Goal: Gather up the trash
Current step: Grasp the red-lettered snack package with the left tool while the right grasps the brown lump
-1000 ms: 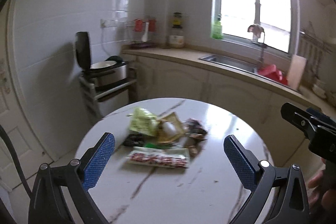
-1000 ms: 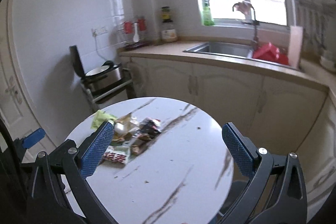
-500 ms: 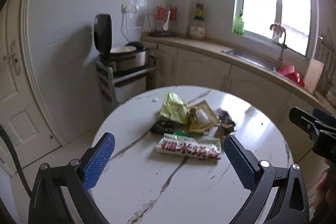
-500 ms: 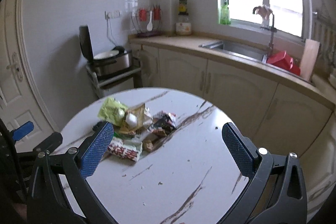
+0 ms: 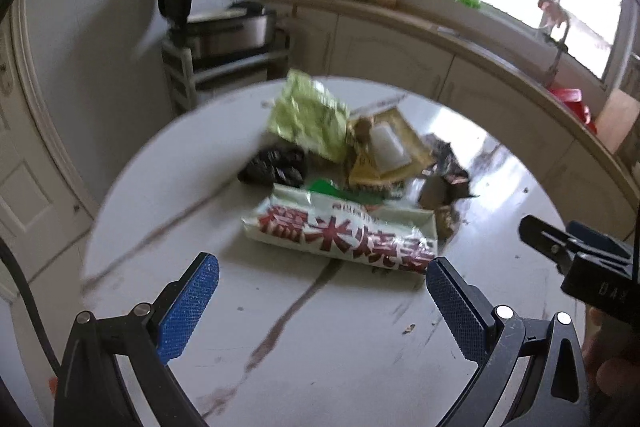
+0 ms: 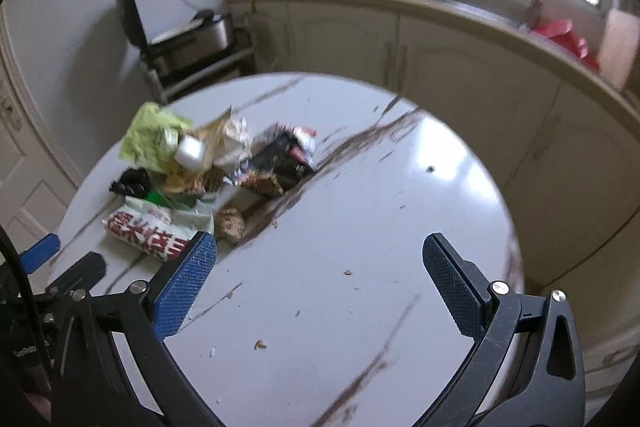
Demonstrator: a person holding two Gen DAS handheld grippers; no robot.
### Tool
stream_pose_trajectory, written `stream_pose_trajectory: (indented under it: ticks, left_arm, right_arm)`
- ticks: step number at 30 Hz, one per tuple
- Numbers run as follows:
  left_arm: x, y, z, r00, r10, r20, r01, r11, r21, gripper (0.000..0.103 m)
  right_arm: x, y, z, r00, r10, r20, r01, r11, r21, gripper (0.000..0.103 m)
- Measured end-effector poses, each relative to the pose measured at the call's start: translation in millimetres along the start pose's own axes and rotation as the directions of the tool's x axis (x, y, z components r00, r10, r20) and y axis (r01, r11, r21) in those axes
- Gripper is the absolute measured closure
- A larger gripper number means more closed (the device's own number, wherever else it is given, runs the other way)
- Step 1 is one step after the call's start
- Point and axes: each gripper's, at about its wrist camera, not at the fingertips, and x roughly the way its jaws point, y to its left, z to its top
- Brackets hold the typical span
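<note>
The left gripper (image 5: pixel 320 291) hung above the near part of the round white marble-veined table (image 5: pixel 280 347), its blue-padded jaws spread wide with nothing between them, pointing at the heap of trash in the middle of the tabletop. Nearest its fingers lay the long pale green packet with red characters (image 5: pixel 344 233); behind that sat a crumpled black wrapper (image 5: pixel 274 167), a light green crinkled bag (image 5: pixel 310 115) and a tan torn pouch with a white block on it (image 5: pixel 386 151), all touching or overlapping. Further right, the right gripper (image 6: pixel 320 267) hovered over bare tabletop, jaws likewise wide apart and empty, the heap off to its left, its left pad (image 6: pixel 184 287) just in front of the red-lettered packet.
</note>
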Motion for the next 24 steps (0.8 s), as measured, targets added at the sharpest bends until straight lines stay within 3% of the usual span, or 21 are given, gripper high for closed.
stream_pose_trajectory:
  ticks: [3,9,14,20,24]
  left_arm:
    - [20.9,0.8,4.7,0.999,-0.012,-0.035,0.011,0.999,-0.046,0.001]
    - [59.8,13.5,30.5,0.995,-0.053,-0.08,0.04,0.987,-0.155,0.001]
    - [80.0,10.8,43.8,0.996,0.049,-0.069,-0.052,0.998,-0.041,0.0]
    - [85.4,34.7,56.8,0.997,0.016,-0.074,-0.016,1.0,0.006,0.0]
    - [93.3,46.8,66.0,0.995,0.023,-0.094,-0.024,1.0,-0.014,0.0]
  right_arm:
    - [25.6,1.9,-0.5,0.997,0.051,-0.058,-0.052,0.999,-0.011,0.004]
    - [44.6,-0.2,2.8,0.993,0.087,-0.079,-0.088,0.996,-0.004,0.006]
    - [49.9,0.8,6.8,0.992,0.095,-0.087,-0.096,0.995,-0.013,0.006]
    - [55.3,13.7,6.5,0.988,0.109,-0.106,-0.115,0.992,-0.055,0.006]
    - [59.5,22.5,4.1,0.989,0.103,-0.109,-0.112,0.991,-0.072,0.01]
